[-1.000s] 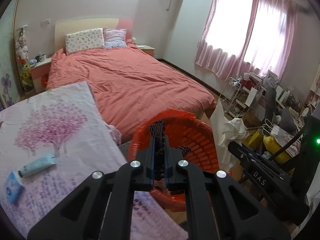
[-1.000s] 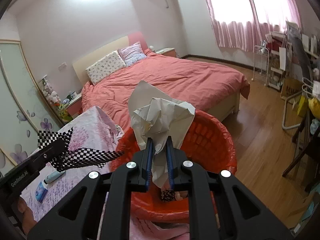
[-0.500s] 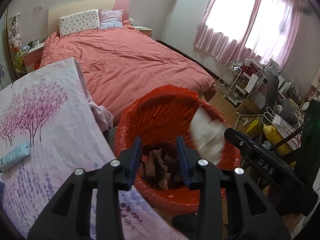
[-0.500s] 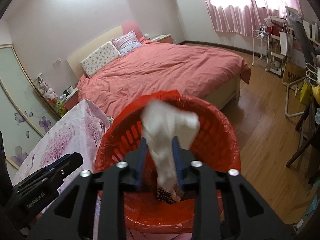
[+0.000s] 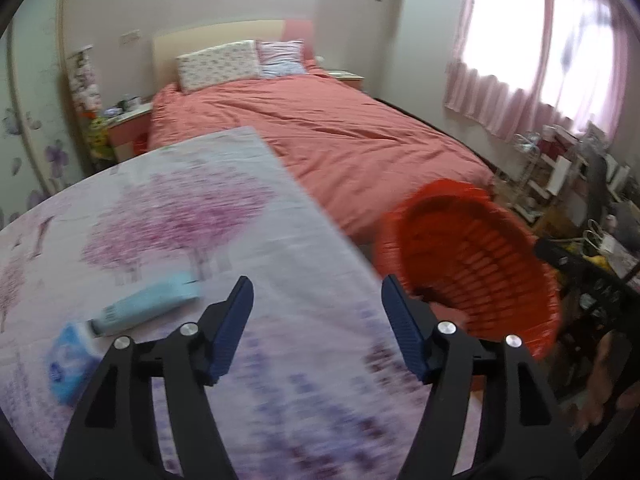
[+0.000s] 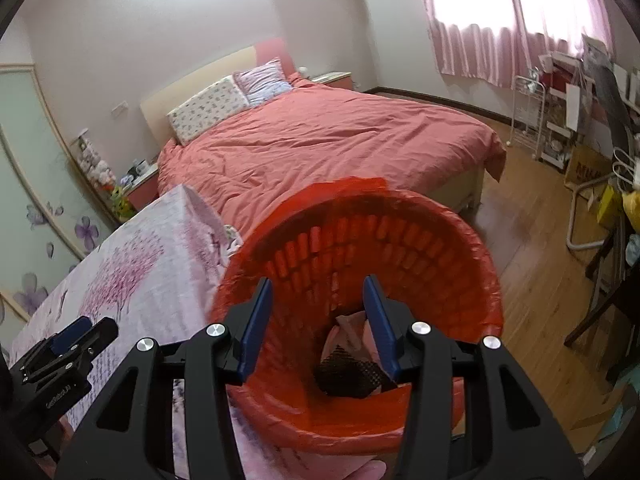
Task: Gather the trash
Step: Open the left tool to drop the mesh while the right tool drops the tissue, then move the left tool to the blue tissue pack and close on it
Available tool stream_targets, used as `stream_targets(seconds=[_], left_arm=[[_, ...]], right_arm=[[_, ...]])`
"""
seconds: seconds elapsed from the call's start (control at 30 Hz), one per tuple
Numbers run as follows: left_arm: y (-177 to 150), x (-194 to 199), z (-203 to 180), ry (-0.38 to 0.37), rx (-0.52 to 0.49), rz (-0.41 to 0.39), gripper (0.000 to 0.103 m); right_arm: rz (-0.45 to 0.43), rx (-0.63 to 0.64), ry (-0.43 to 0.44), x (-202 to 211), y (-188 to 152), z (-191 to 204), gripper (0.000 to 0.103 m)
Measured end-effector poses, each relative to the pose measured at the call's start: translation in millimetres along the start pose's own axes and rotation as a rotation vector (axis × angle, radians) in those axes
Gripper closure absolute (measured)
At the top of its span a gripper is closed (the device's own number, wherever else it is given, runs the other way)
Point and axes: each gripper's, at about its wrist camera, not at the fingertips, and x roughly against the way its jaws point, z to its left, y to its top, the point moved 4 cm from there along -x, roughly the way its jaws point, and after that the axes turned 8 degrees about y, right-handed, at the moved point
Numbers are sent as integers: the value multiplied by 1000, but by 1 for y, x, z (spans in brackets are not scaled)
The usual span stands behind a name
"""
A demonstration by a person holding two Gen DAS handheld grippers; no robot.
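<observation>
The red waste basket stands beside the table, with crumpled trash lying at its bottom. My right gripper is open and empty, held over the basket's mouth. My left gripper is open and empty above the table with the floral cloth. A light blue tube and a small blue packet lie on the cloth to the left of the left gripper. The basket also shows in the left wrist view, to the right of the left gripper. The left gripper appears in the right wrist view, low on the left.
A bed with a red cover fills the room behind the table and basket. A cluttered rack and desk stand along the right wall under pink curtains. Wooden floor lies right of the basket.
Both grippers opened wide. The white paper and the dark item dropped into the basket. My left gripper swung left from over the basket to over the table.
</observation>
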Motion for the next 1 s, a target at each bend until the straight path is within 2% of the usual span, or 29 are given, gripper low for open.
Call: stream_targets(seconds=[0.33, 0.53, 0.67, 0.87, 1.0], left_arm=[[-31, 18, 129, 178, 114, 11, 31], [-55, 29, 191, 242, 154, 24, 29], [-68, 29, 203, 253, 136, 46, 28], [-76, 13, 197, 250, 88, 80, 27], [-75, -4, 194, 276, 59, 111, 27]], right_arm=[[56, 85, 73, -10, -22, 65, 55], [112, 150, 126, -20, -43, 105, 52], [147, 180, 152, -27, -55, 123, 52], [173, 208, 169, -32, -66, 143, 52], [182, 215, 173, -36, -67, 149, 52]])
